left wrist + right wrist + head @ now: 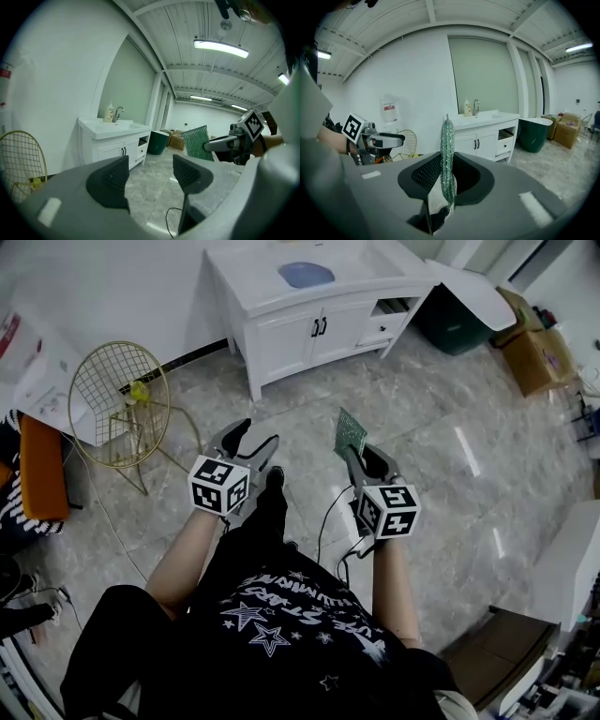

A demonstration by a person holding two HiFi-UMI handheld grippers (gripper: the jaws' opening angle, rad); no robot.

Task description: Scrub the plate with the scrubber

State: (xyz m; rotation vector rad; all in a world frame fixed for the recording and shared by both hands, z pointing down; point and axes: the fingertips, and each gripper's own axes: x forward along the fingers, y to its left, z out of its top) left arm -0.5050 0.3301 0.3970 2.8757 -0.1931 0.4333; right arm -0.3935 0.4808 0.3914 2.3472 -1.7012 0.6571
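A green scrubber pad [351, 433] stands on edge between the jaws of my right gripper [361, 455], which is shut on it. In the right gripper view the scrubber [447, 159] rises thin and upright from the jaws. My left gripper [247, 448] is open and holds nothing; its two dark pads [110, 180] stand well apart. A blue plate [306, 275] lies in the basin of the white sink cabinet [281, 329] far ahead. Both grippers hang over the floor, well short of the cabinet. In the left gripper view, the scrubber [197, 142] shows at the right.
A gold wire chair [122, 404] stands at the left. A green bin [455, 320] and cardboard boxes [536, 357] sit right of the cabinet. One cabinet drawer [382, 327] is pulled out. A cable [328, 512] trails on the marble floor by my legs.
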